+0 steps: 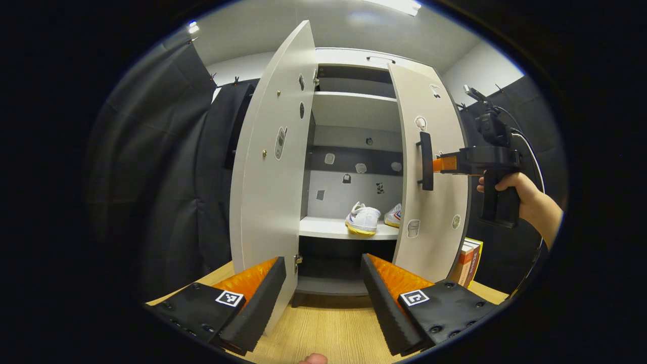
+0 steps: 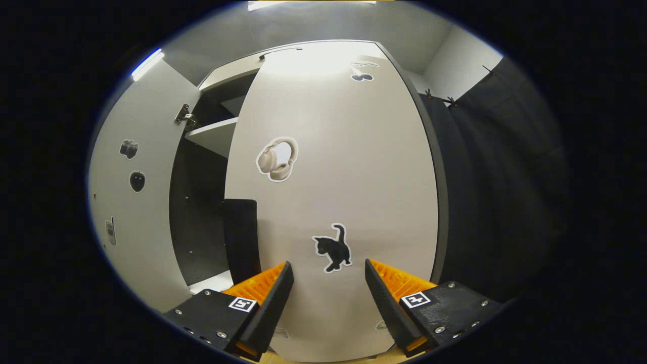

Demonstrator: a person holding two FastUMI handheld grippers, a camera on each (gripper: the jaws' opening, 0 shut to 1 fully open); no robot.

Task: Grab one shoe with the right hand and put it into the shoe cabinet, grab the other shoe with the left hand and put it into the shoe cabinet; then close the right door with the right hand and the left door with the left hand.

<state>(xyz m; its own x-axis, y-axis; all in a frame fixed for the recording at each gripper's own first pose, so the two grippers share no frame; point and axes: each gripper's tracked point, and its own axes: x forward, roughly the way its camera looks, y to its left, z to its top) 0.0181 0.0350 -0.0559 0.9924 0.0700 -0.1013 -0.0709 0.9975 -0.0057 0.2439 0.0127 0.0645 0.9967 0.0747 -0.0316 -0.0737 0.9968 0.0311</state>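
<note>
Looking along the left gripper [image 1: 323, 298] in the left gripper view, its two fingers stand wide apart with nothing between them, low over the wooden floor [image 1: 328, 328]. Just behind the left finger is the lower edge of the left door [image 1: 273, 167], which is swung wide open. Between the fingers, farther on, the shoe cabinet [image 1: 354, 111] is open to the inside. Both shoes are on its middle shelf [image 1: 328, 228]: one white shoe [image 1: 362, 219] with a yellow sole stands near the front edge of the shelf, and the second shoe [image 1: 394, 216] is just beside it toward the right, partly hidden by the right door [image 1: 434, 182]. The right door is half closed, with a dark handle [image 1: 426, 161] on its outer face. The right gripper [image 1: 438, 164] reaches from the right toward this door, just beside the handle; a hand [image 1: 510, 189] holds its grip. If the tips touch the door, I cannot tell. At the foot of the right door, some books [image 1: 470, 263] stand on the floor.

In the right gripper view, the right gripper's fingers [image 2: 270, 290] are also open and hold nothing. Close before them is the outer face of the right door, with a cat sticker [image 2: 333, 248] between the fingers and a headphone sticker [image 2: 277, 158] higher up. The handle is at the door's left edge, and beyond it the left door shows.
</note>
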